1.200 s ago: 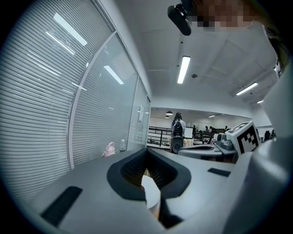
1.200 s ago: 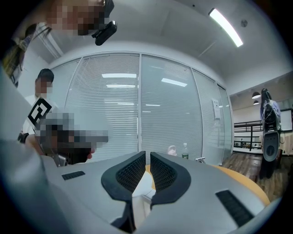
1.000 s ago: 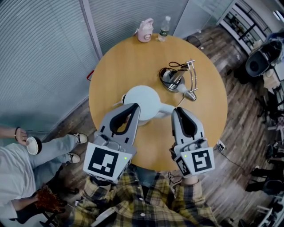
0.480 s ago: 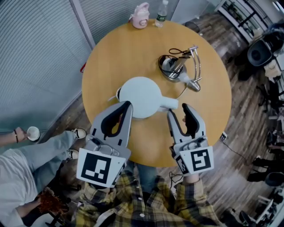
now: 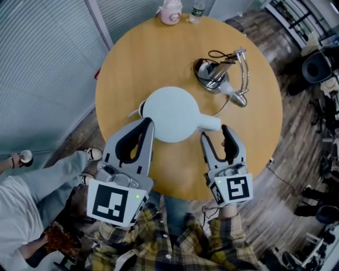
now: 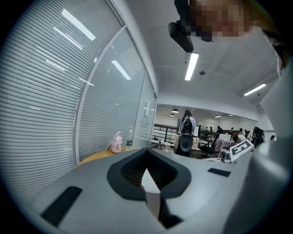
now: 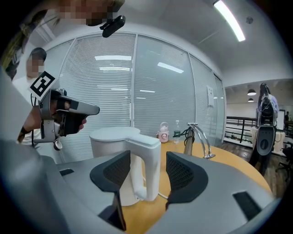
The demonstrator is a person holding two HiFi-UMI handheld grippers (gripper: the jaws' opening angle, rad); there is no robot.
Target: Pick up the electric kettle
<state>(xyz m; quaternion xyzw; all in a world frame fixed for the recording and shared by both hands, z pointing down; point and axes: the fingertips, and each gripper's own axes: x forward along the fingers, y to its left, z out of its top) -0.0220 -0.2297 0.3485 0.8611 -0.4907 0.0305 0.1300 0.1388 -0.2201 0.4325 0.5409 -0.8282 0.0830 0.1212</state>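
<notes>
The white electric kettle (image 5: pixel 172 114) stands on the round wooden table (image 5: pixel 159 58), its handle (image 5: pixel 210 123) pointing toward my right gripper (image 5: pixel 215 135). In the right gripper view the kettle (image 7: pixel 112 137) is close ahead. Its handle (image 7: pixel 149 169) stands in the gap between the jaws, which are opening, and neither pad presses on it. My left gripper (image 5: pixel 147 123) is by the kettle's near left side with its fingertips together and nothing held. Whether it touches the kettle I cannot tell. The left gripper view shows mostly the left gripper (image 6: pixel 146 153) itself.
A metal base with a curved chrome pipe and black cord (image 5: pixel 222 79) sits behind the kettle to the right. A pink bottle (image 5: pixel 170 11) and a water bottle (image 5: pixel 197 8) stand at the far edge. A seated person (image 5: pixel 32 196) is at the left.
The right gripper's jaws have gone from shut to wide open at the kettle's handle. Both grippers have sunk lower and sit a little nearer to me.
</notes>
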